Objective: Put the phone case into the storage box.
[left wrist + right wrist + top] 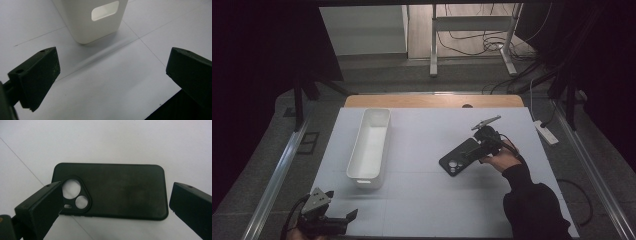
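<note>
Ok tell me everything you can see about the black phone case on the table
The phone case is matte black, a rounded rectangle that looks like soft plastic or rubber. It lies flat, back side up, on the white table, right of the white bin. One end has a raised camera surround with two round openings and a small slot, the table showing through. The right claw is open, one jaw off each short end; whether either jaw touches it is unclear.

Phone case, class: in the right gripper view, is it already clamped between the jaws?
No. The phone case lies flat on the table, the right gripper jaws standing apart.
</note>
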The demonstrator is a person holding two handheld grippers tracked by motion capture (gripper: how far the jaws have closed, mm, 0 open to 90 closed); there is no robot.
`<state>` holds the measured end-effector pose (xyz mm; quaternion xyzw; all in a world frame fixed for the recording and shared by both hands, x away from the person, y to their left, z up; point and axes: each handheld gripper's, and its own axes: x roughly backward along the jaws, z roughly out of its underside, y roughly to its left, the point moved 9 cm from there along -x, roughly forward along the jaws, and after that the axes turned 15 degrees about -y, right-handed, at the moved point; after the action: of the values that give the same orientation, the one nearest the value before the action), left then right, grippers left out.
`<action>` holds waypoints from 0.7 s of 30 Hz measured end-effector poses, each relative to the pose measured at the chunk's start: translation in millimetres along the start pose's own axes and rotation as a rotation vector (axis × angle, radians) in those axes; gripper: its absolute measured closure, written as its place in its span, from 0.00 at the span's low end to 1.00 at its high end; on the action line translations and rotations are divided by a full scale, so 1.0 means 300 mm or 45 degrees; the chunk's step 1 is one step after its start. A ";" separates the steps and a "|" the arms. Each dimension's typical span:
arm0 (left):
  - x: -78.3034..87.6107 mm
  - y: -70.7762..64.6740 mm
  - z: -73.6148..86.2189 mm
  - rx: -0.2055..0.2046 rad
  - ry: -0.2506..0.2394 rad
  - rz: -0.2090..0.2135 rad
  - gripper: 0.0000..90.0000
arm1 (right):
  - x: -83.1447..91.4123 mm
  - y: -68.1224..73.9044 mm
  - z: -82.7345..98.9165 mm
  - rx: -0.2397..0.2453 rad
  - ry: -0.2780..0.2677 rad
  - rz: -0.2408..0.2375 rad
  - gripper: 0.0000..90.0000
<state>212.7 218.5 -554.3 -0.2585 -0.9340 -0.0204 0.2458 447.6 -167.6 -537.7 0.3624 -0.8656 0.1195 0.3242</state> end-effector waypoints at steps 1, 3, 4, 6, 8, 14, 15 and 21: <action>0.000 0.000 0.000 0.000 0.000 0.000 0.00 | -0.007 -0.001 -0.005 -0.001 0.008 -0.004 0.00; 0.000 0.000 0.000 0.000 -0.001 0.000 0.00 | -0.017 -0.003 -0.015 0.002 0.009 -0.006 0.00; 0.000 0.000 0.000 0.000 -0.001 0.000 0.00 | -0.017 -0.003 -0.015 0.002 0.009 -0.006 0.00; 0.001 0.000 0.000 0.001 -0.002 0.001 0.00 | -0.026 -0.003 -0.020 0.004 0.011 -0.008 0.02; 0.001 0.000 0.000 0.001 -0.002 0.002 0.00 | -0.031 -0.010 -0.020 0.023 0.027 0.016 0.10; 0.002 0.000 -0.001 -0.002 -0.006 0.006 0.00 | -0.028 -0.014 -0.014 0.005 0.078 0.022 0.62; 0.002 -0.001 -0.001 -0.003 -0.006 0.007 0.00 | -0.029 -0.013 -0.012 0.004 0.086 0.011 0.71; 0.002 -0.001 -0.001 -0.003 -0.006 0.008 0.00 | -0.032 -0.020 -0.027 0.014 0.091 0.002 1.00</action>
<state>212.3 218.5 -553.7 -0.2617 -0.9338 -0.0203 0.2432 460.5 -163.1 -537.9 0.3591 -0.8531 0.1371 0.3529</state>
